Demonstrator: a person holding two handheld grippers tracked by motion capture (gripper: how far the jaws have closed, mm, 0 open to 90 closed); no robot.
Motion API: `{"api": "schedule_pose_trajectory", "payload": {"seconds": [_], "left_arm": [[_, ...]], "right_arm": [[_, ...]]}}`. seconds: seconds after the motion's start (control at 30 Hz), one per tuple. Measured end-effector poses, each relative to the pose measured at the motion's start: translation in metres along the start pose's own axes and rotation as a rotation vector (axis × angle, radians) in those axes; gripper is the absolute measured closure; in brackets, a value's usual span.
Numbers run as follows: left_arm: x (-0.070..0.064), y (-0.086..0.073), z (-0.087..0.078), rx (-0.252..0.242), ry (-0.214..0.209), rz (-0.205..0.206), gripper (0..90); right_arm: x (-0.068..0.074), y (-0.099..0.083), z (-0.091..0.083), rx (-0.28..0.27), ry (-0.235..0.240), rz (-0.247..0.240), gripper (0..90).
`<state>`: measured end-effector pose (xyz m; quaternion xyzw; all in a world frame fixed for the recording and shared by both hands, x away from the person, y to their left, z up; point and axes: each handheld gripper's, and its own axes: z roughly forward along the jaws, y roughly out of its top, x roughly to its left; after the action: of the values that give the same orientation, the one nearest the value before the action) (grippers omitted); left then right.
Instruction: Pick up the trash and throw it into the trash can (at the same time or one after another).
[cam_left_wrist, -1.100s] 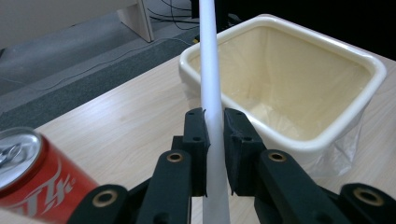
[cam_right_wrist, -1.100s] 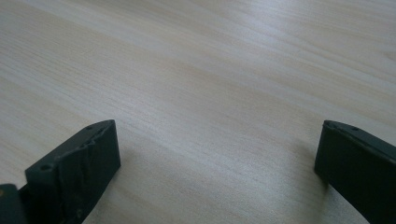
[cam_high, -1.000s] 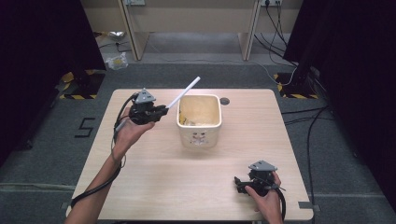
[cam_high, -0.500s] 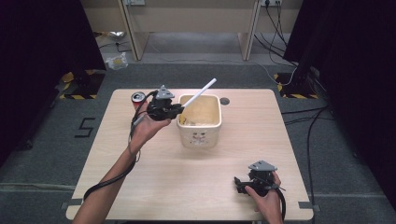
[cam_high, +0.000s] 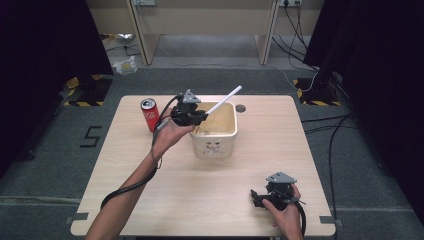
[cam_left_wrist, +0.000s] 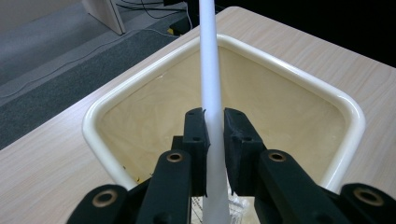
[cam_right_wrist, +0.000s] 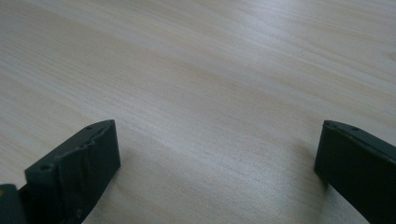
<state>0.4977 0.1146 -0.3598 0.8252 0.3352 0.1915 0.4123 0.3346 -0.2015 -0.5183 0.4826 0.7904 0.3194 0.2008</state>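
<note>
My left gripper (cam_high: 201, 118) is shut on a long white tube (cam_high: 224, 100), which slants up and to the right over a cream square bin (cam_high: 216, 142) at the table's middle. In the left gripper view the white tube (cam_left_wrist: 210, 79) runs straight up between the jaws of the left gripper (cam_left_wrist: 214, 135), above the cream bin's (cam_left_wrist: 107, 105) open inside. My right gripper (cam_high: 256, 197) rests on the table near the front right. Its jaws stand wide apart with nothing between them, as the right gripper (cam_right_wrist: 215, 154) shows over bare wood.
A red drink can (cam_high: 149, 114) stands upright on the table (cam_high: 150, 180) left of the bin, just behind my left hand. A dark round grommet (cam_high: 240, 107) sits in the tabletop behind the bin. Cables lie on the floor to the right.
My left gripper has carried the white tube rightward, from the table's left to above the bin's near left corner, uncovering the red can. The right gripper has stayed put.
</note>
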Motion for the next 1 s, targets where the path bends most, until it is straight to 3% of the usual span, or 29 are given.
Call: {"api": "schedule_pose_trajectory", "payload": {"seconds": [0.63, 0.83, 1.0], "left_arm": [[-0.002, -0.005, 0.023, 0.064, -0.028, -0.015, 78.1], [-0.002, -0.003, 0.021, 0.057, -0.033, -0.038, 60.6], [0.001, -0.001, 0.017, 0.04, -0.021, -0.06, 52.1]], "right_arm": [[0.0, 0.0, 0.0, 0.001, 0.002, -0.002, 0.3], [0.0, 0.0, 0.0, 0.001, 0.001, -0.001, 0.3], [0.0, 0.0, 0.0, 0.002, 0.002, 0.0, 0.3]]}}
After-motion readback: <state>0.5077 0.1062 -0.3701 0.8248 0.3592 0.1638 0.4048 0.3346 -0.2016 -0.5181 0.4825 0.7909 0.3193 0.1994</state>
